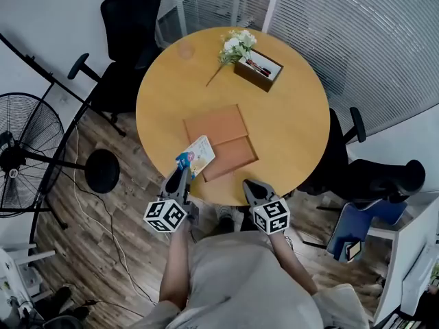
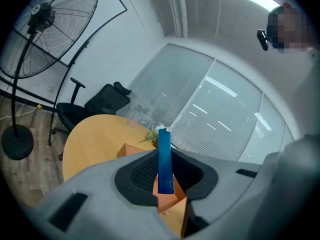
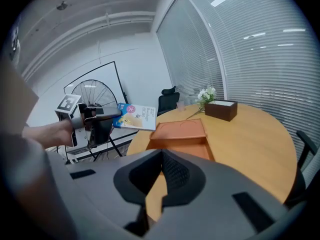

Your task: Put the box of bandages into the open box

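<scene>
The box of bandages (image 1: 198, 155) is thin, with a blue edge and a pale printed face. My left gripper (image 1: 181, 174) is shut on its near end and holds it over the table's front edge, just left of the open box (image 1: 232, 157). That box is a flat orange tray with its lid (image 1: 216, 124) lying open behind it. In the left gripper view the bandage box (image 2: 165, 161) stands edge-on between the jaws, with the orange box (image 2: 171, 204) below. My right gripper (image 1: 251, 185) hovers at the table's near edge, shut and holding nothing. The right gripper view shows the bandage box (image 3: 134, 117) left of the open box (image 3: 184, 132).
The round wooden table (image 1: 288, 129) also carries a dark brown box (image 1: 258, 69) with white flowers (image 1: 236, 45) and a small cup (image 1: 186, 49) at the far side. Black office chairs (image 1: 127, 26) stand round the table. A floor fan (image 1: 20, 153) is at the left.
</scene>
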Demonstrator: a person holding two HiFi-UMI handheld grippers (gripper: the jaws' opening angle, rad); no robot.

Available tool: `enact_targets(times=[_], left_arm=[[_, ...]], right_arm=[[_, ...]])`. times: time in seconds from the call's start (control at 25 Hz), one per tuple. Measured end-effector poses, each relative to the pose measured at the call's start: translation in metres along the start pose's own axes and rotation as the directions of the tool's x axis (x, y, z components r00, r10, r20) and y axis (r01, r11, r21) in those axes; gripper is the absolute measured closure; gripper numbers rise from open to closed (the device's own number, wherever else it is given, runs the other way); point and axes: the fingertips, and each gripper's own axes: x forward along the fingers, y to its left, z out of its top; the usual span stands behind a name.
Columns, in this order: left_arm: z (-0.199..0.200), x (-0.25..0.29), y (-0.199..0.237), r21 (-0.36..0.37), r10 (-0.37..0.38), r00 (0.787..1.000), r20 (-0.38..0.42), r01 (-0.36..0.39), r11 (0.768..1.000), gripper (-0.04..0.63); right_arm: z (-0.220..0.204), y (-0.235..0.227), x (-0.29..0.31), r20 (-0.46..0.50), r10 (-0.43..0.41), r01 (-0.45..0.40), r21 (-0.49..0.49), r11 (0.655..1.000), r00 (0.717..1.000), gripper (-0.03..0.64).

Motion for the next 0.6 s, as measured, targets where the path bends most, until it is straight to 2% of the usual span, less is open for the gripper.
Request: enact_targets(times=[0.44, 0.6], left_arm=[[-0.025, 0.013, 0.004, -0.131, -0.031, 0.999, -0.043, 0.026, 0.991, 0.518], [-0.034, 0.022, 0.005, -0.158, -0.032, 0.997, -0.069, 0.021, 0.987, 0.518]], right_arm=[[0.003, -0.006, 0.019, -0.009, 0.017, -0.017, 0.015, 1.0, 1.0, 0.62], [0.003, -0.009, 0.023, -0.025, 0.023, -0.022, 0.018, 1.0, 0.999, 0.62]])
